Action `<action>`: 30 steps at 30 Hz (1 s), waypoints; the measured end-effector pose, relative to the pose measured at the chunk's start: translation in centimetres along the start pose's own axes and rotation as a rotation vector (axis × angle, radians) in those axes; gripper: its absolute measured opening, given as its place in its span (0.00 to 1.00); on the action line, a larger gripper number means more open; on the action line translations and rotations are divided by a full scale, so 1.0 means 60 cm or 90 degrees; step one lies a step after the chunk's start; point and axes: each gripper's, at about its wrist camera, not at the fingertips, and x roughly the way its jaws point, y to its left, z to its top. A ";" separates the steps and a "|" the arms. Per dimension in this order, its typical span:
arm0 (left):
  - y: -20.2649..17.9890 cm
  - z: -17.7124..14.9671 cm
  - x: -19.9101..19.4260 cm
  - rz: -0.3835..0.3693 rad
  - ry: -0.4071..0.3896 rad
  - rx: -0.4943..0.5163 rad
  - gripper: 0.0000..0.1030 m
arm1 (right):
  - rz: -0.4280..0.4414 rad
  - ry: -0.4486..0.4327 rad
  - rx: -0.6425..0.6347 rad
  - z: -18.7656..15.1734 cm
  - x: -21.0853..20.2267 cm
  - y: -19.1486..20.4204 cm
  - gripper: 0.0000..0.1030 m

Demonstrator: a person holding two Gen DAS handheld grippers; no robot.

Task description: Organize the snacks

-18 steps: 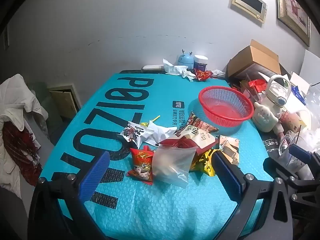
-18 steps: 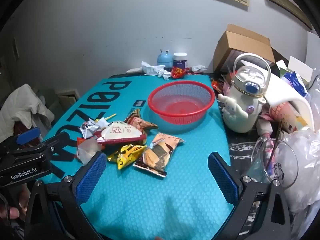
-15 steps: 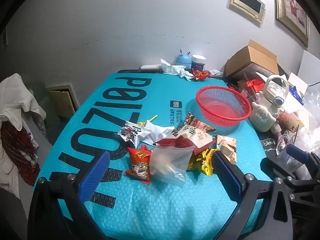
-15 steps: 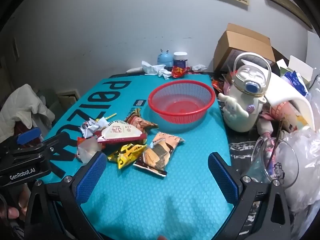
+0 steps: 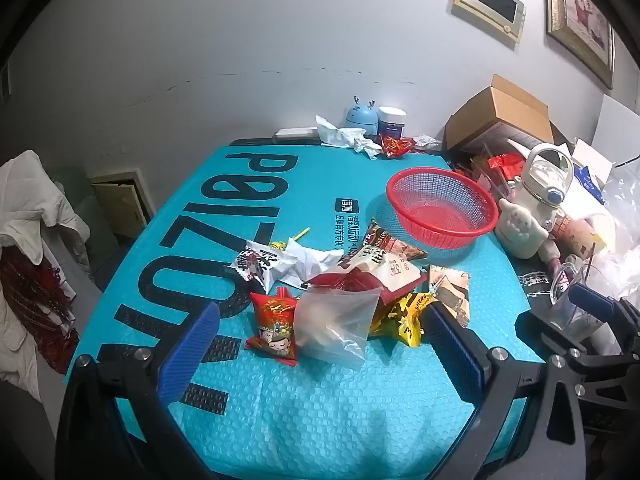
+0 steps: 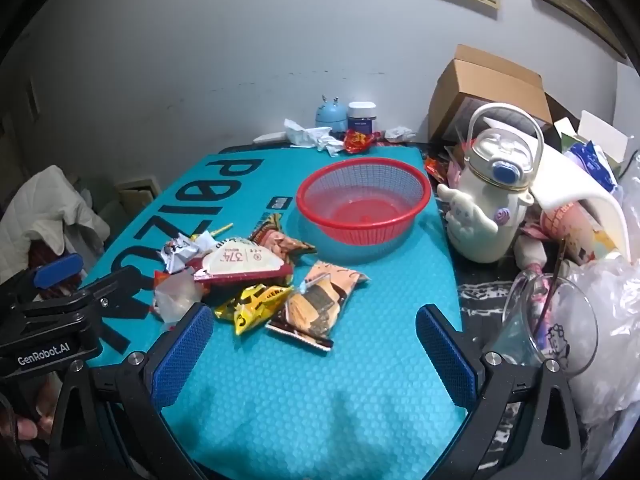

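On the teal counter [image 6: 320,392], left of the red basket [image 6: 363,204], lies the snack pile: red cartoon packet [image 5: 275,328], clear bag [image 5: 336,326], white-and-maroon packet [image 6: 240,264], yellow packet [image 6: 256,306], biscuit packet [image 6: 316,306]. Basket holds nothing. Left gripper [image 5: 320,344] spread wide, empty, near side of pile. Right gripper [image 6: 314,348] spread wide, empty.

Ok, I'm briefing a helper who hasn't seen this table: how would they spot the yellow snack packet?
Start at the round red plastic mesh basket on the teal bubble-wrap table cover; the snack heap lies in front of it. The crinkled yellow foil packet sits at the heap's near edge, the only yellow one, with black lettering.
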 end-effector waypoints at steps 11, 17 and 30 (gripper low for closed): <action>-0.001 -0.002 0.000 0.001 0.000 -0.001 1.00 | 0.000 0.001 0.000 0.000 0.000 0.001 1.00; 0.000 -0.001 0.001 0.000 0.000 -0.001 1.00 | 0.000 0.002 0.000 0.001 0.000 0.000 1.00; -0.004 -0.002 0.000 0.003 -0.003 0.002 1.00 | 0.000 0.003 0.001 0.000 0.001 0.000 1.00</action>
